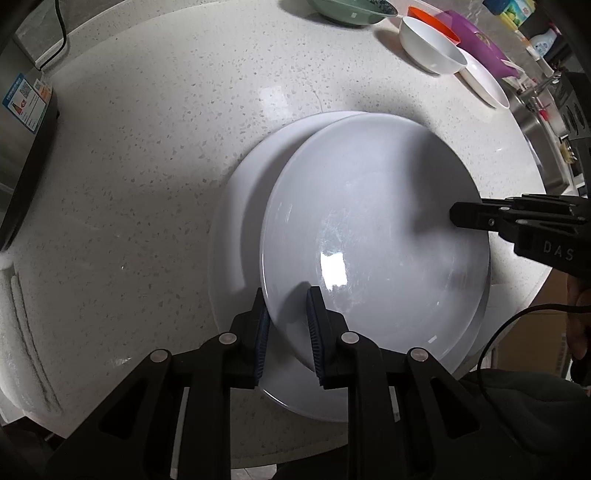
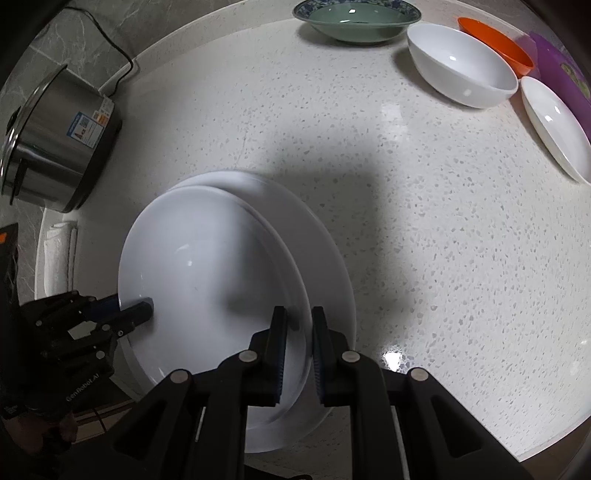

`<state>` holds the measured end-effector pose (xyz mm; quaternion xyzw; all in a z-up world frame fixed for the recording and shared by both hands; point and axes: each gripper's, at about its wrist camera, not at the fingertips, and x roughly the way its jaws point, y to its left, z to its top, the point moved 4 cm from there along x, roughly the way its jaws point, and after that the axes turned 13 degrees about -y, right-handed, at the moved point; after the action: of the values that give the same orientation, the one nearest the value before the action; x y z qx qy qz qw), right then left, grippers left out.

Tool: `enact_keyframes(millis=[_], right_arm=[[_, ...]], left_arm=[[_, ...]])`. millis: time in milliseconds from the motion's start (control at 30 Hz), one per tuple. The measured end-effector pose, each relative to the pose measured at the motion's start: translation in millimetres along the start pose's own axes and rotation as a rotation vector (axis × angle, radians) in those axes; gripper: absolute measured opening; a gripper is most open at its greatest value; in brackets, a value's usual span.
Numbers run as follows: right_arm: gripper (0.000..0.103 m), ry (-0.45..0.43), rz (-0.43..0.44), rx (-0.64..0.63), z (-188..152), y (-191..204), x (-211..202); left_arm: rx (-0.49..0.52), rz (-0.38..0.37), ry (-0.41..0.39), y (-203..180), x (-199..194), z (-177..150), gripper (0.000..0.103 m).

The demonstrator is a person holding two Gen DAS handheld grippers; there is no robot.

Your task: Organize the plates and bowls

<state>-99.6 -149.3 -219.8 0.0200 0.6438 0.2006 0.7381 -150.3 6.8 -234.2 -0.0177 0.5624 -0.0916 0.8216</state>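
Two white plates sit stacked near the front edge of the speckled countertop (image 1: 155, 155), the upper plate (image 1: 373, 236) lying off-centre over the lower plate (image 1: 236, 221). Both grippers point steeply down and clamp the upper plate's rim from opposite sides: the left gripper (image 1: 286, 325) has one pad inside the rim and one outside it, and the right gripper (image 2: 299, 332) does the same on the far side. In the left wrist view the right gripper's finger reaches in over the plate's right edge; in the right wrist view the left gripper bites the plate's left rim.

Readable writing is scarce: "DAS" on the right gripper's body, "GenRobot.AI" on the left one. A steel cooker (image 2: 55, 136) at the left carries a blue and orange label whose print is too small to read, and a black cord runs up behind it.

Farther back lie a green bowl (image 2: 356, 18) with a blue patterned rim, a white bowl (image 2: 461, 62), an orange bowl (image 2: 498, 44), a shallow white dish (image 2: 557, 125) and a purple item (image 2: 565, 70). All stand well apart from the stack, with open counter between
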Motion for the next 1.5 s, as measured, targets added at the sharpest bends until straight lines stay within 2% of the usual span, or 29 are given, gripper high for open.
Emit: enact_keyframes(millis=[333,400,433,500,533,600,767,867,933,967,1033,1133,1200,1267,1333,1400,1500], right_arm=[[0.018,-0.035,-0.009,-0.059,-1,9,6],[0.024,-0.046,-0.001,-0.063,-3,12,7],[0.027,-0.051,0.010,-0.057,-3,13,7],[0.041,-0.061,0.018,-0.055,-4,17,5],[0.046,-0.064,0.015,-0.060,-4,18,5],[0.051,-0.074,0.013,-0.066,-4,19,2],[0.053,-0.083,0.066,-0.035,-4,9,-3],[0.055,-0.105,0.144,-0.031,1,2,-16],[0.054,-0.170,0.198,-0.024,12,-11,-34],[0.055,-0.216,0.222,-0.017,21,-25,-47],[0.055,-0.287,0.231,0.006,34,-58,-67],[0.055,-0.390,0.205,0.056,49,-136,-98],[0.055,-0.425,0.186,0.104,59,-198,-111],[0.056,-0.411,0.141,0.153,64,-253,-118],[0.058,-0.397,0.150,0.207,73,-300,-122],[0.061,-0.374,0.144,0.246,82,-337,-119],[0.061,-0.338,0.152,0.282,92,-377,-112]], left_arm=[[-0.044,-0.027,-0.061,11,-10,4,0.022],[-0.065,-0.046,-0.106,15,-19,10,0.024],[-0.071,-0.054,-0.129,17,-24,14,0.028],[-0.082,-0.070,-0.180,19,-35,23,0.057],[-0.091,-0.087,-0.209,19,-40,29,0.062],[-0.099,-0.108,-0.234,15,-47,40,0.063],[-0.121,-0.155,-0.314,-5,-66,68,0.063],[-0.165,-0.207,-0.381,-25,-75,90,0.063],[-0.163,-0.236,-0.454,-50,-80,107,0.067],[-0.153,-0.236,-0.488,-64,-81,115,0.072],[-0.136,-0.232,-0.512,-101,-76,131,0.072],[-0.146,-0.250,-0.417,-163,-46,155,0.072],[-0.108,-0.237,-0.358,-209,-20,168,0.072],[-0.072,-0.211,-0.313,-252,4,185,0.072],[-0.024,-0.199,-0.316,-293,24,200,0.072],[-0.001,-0.185,-0.294,-318,47,219,0.072],[-0.009,-0.172,-0.271,-331,71,250,0.072]])
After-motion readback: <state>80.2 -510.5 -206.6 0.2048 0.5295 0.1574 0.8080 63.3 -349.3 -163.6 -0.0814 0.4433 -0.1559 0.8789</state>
